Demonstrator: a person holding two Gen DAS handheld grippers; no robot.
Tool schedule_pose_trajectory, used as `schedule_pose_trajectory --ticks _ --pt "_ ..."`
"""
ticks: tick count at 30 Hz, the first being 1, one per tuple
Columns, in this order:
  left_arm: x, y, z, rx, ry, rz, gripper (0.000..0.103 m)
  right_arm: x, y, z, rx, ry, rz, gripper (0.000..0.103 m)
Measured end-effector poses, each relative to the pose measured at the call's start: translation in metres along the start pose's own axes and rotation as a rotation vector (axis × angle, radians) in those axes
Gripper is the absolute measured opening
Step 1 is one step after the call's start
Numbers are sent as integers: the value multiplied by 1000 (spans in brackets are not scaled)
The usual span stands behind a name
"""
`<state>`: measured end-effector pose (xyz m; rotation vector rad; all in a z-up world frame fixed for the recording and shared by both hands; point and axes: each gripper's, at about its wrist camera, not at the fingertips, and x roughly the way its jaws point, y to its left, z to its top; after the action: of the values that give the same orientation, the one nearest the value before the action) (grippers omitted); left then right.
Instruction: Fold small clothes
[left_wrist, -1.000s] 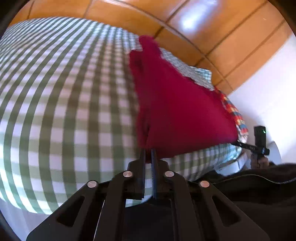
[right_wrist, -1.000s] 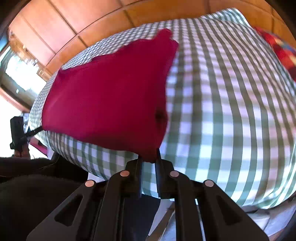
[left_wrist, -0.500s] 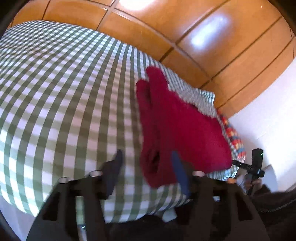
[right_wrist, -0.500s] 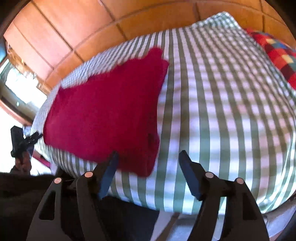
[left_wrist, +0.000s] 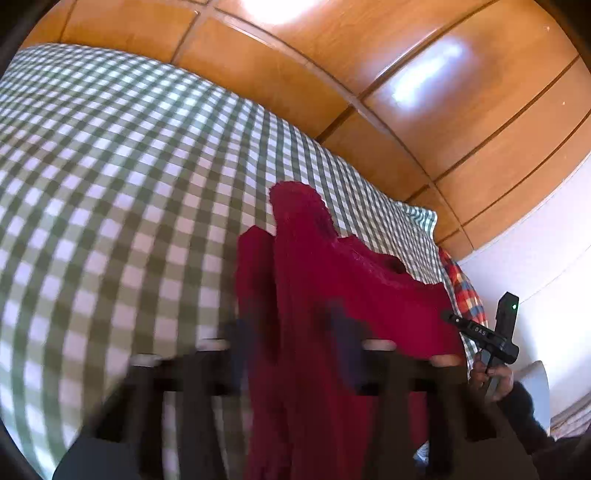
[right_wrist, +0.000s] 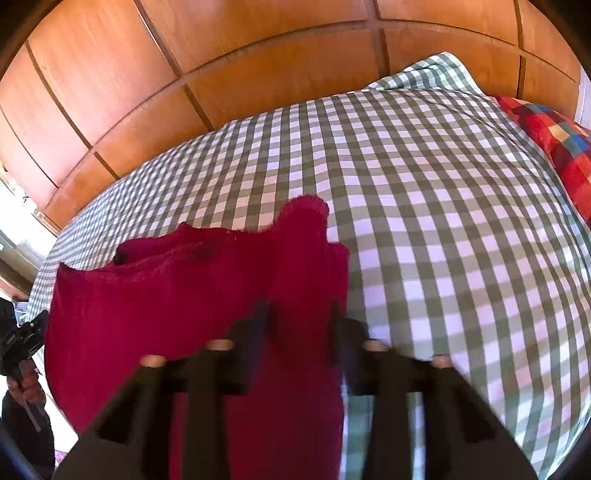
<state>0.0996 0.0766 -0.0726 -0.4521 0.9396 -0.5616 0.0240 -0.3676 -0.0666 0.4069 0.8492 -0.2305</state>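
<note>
Red knit garment (left_wrist: 354, 302) lies on the green-and-white checked bedcover (left_wrist: 110, 184), filling the lower centre of the left wrist frame and the lower left of the right wrist frame (right_wrist: 192, 302). Left gripper (left_wrist: 291, 347) and right gripper (right_wrist: 299, 332) both show blurred, with jaws spread apart over the garment's near edge, pinching nothing. Wooden panelling (right_wrist: 258, 55) fills each frame's top.
</note>
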Motion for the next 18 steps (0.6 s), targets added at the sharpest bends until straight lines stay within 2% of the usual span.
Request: schedule_pose_trajectory --ticks 2,5,6,9,10,12,14,17,18 --pt "1 -8 2 37 -46 51 7 -9 3 0 -5 -51 -11 8" --pt "-1 -11 2 42 -87 108 6 -25 3 0 15 -142 -11 8" --pt "2 -9 2 37 -85 143 6 -21 2 0 22 -148 -30 8" --pt "23 -1 2 29 -35 262 6 15 -1 -4 27 -84 -105 8" --pt "29 0 1 21 -23 280 6 26 -2 -7 28 -66 -117 9" --pt "33 -1 0 11 -23 298 6 32 1 -14 10 -104 -151 10" --pt "34 -4 2 15 -14 338 14 31 5 -16 -9 -112 -172 10" --pt "27 -19 4 54 -21 412 16 30 6 -13 -26 -100 -185 18" --pt "22 -24 4 75 -36 447 16 26 7 -13 -23 -101 -209 33"
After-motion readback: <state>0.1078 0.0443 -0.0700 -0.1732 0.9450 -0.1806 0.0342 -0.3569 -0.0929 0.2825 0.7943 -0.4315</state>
